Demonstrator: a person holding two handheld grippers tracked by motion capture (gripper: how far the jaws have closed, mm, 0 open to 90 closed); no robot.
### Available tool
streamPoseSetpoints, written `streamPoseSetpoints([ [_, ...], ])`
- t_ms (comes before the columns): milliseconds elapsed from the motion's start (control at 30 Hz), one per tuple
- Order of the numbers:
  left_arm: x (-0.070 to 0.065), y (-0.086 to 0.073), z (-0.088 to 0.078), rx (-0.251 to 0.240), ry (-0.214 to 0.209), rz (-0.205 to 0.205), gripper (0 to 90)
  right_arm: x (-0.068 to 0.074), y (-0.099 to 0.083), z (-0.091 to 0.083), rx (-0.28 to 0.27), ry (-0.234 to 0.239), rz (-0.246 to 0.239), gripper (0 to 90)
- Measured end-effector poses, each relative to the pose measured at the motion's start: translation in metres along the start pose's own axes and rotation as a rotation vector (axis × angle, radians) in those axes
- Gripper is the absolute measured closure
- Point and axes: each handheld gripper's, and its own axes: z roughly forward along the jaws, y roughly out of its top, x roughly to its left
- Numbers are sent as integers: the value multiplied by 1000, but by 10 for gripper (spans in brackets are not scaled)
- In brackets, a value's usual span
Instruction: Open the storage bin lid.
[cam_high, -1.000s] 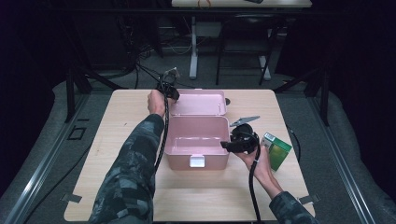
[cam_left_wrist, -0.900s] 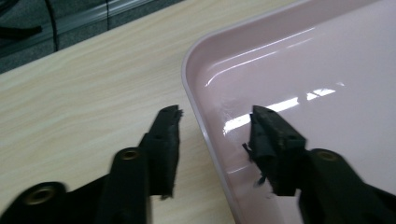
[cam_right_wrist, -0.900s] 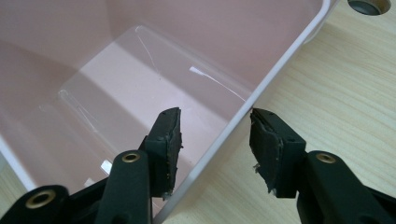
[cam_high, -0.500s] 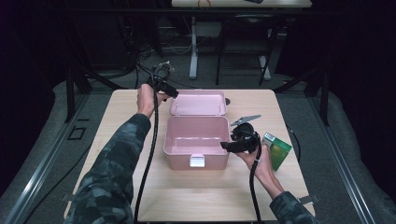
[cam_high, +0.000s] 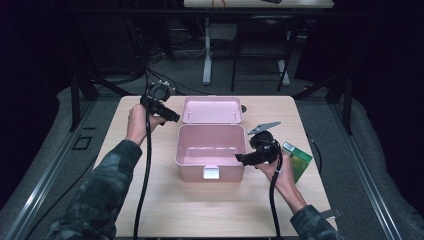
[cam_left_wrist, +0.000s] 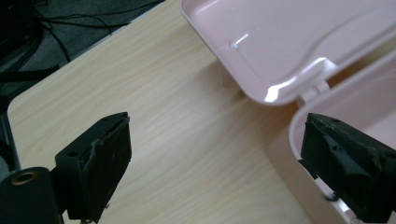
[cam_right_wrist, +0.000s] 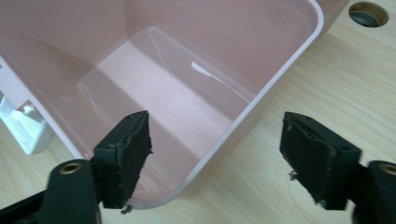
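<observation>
A pink plastic box stands open mid-table, its lid laid back flat behind it. My left gripper hovers left of the lid. Its jaws have just been opening, and in the left gripper view they stand wide over bare table, the lid ahead and the box rim at the right. My right gripper is at the box's front right corner. Its jaws have just been opening and straddle the box wall without touching it. The box is empty inside.
A green carton lies on the table right of the right hand. The box's white latch faces the person. A cable hole is in the tabletop beyond the box. Black cables trail from both grippers toward the table's near edge.
My left hand has drawn away from the lid's left corner, leftward and up, and its jaws have opened. The right gripper has kept its place while its jaws widened. The lid stays laid back.
</observation>
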Motion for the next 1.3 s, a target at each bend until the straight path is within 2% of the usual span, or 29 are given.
streamPoseSetpoints([
  [33,0,0,0,0,0,0,83,0,0,-1,6,2,1,214],
  [100,-4,-20,-8,-14,10,-3,63,0,1,-2,10,4,-8,182],
  [133,-4,-20,-8,-14,10,-3,56,0,1,-2,10,4,-8,182],
  [200,-9,-41,-15,-24,12,-18,42,2,3,-4,18,3,-22,150],
  [300,-12,-62,-22,-45,20,-47,29,5,4,-8,28,11,-33,132],
  [333,-13,-69,-23,-45,19,-55,23,6,5,-10,34,12,-38,115],
  [367,-13,-69,-23,-45,19,-55,18,6,5,-10,34,12,-38,115],
  [400,-14,-77,-23,-40,25,-67,18,6,6,-11,37,11,-46,99],
  [567,-20,-114,-18,-31,40,-117,4,5,7,-21,54,21,-68,25],
  [733,-27,-141,-5,20,30,-120,3,3,7,-26,88,18,-92,0],
  [867,-32,-152,-4,23,42,-104,3,4,10,-33,103,13,-118,0],
  [1000,-35,-160,6,24,48,-83,2,1,12,-37,141,19,-138,0],
  [1067,-36,-163,9,11,76,-55,3,-2,13,-40,151,13,-158,0],
  [1200,-35,-165,7,0,84,-67,2,-7,15,-46,179,17,-170,0],
  [1300,-35,-167,8,-2,70,-74,2,-11,15,-49,201,27,-179,0],
])
